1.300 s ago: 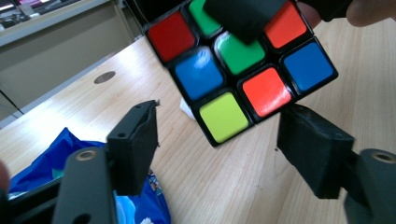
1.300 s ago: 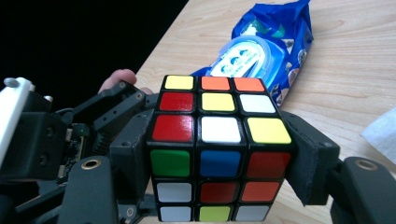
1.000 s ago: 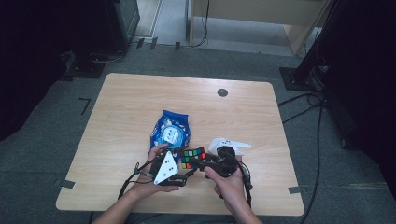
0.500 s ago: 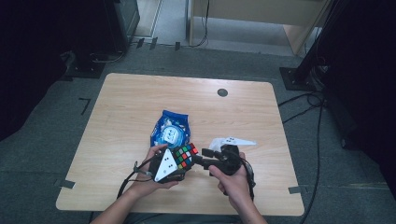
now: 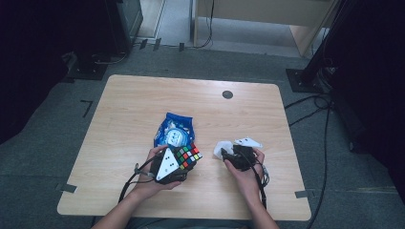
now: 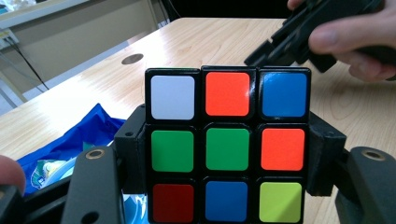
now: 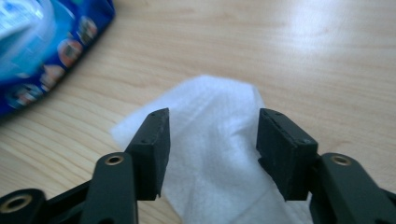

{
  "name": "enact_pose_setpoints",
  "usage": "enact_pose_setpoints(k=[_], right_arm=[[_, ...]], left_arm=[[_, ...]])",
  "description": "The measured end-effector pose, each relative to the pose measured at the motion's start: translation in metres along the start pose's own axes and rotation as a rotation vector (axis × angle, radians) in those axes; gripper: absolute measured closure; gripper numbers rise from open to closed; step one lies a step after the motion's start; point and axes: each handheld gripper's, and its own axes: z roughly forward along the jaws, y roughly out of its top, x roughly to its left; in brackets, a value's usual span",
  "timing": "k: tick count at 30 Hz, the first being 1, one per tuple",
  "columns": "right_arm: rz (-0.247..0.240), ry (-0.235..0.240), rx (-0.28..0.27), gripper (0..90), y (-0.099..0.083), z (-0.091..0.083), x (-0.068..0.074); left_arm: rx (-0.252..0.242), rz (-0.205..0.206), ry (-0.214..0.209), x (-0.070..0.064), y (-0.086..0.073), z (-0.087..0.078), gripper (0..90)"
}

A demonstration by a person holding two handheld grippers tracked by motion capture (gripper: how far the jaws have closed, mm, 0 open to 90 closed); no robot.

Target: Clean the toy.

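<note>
A scrambled Rubik's cube is held just above the table, with my left gripper shut on its two sides. In the left gripper view the cube shows a face with a green centre between the jaws. My right gripper is to the right of the cube and apart from it. It is open, pointing down at a white tissue on the table. In the right gripper view the tissue lies under the gap of the right gripper, untouched.
A blue snack bag lies flat just beyond the cube, seen also as the bag left of the tissue. A small dark round cap is set in the wooden table near the far edge. Cables trail off the front edge.
My right gripper has drawn away from the cube to the right and now hangs over the white tissue. The left gripper has kept hold of the cube, shifting it slightly left.
</note>
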Motion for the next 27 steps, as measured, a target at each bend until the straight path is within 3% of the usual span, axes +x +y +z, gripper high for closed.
enact_pose_setpoints(k=[2,5,8,10,12,14,17,22,25,27], right_arm=[[-0.008,-0.007,0.023,51.7,-0.003,0.006,-0.001],[-0.037,-0.037,0.012,60.2,-0.006,0.006,0.0],[-0.075,-0.072,-0.008,74.8,-0.009,0.005,-0.002],[-0.06,-0.063,-0.004,84.7,-0.009,0.004,-0.005],[-0.013,-0.017,0.0,86.7,-0.008,0.002,-0.008],[-0.007,0.036,-0.027,87.0,-0.007,-0.003,-0.006],[-0.026,0.118,-0.116,87.1,0.0,-0.021,0.008],[-0.061,0.314,-0.26,87.1,0.009,-0.056,0.039],[-0.098,0.386,-0.294,87.2,0.012,-0.067,0.058],[-0.112,0.421,-0.289,87.2,0.014,-0.069,0.066]], left_arm=[[-0.001,-0.001,-0.001,0.0,0.0,0.0,34.0],[-0.005,-0.006,-0.003,0.0,0.0,-0.001,34.0],[-0.005,-0.012,-0.006,0.001,0.001,-0.001,34.0],[-0.006,-0.014,-0.008,0.001,0.001,-0.001,34.0],[-0.009,-0.016,-0.01,0.0,0.001,-0.001,34.0],[-0.011,-0.016,-0.013,0.0,0.001,-0.001,34.0],[-0.01,-0.01,-0.019,-0.001,0.001,-0.001,34.0],[-0.017,0.002,-0.038,-0.005,0.003,-0.001,34.0],[-0.021,0.008,-0.044,-0.008,0.004,-0.001,34.0],[-0.026,0.015,-0.055,-0.01,0.004,-0.001,34.0]])
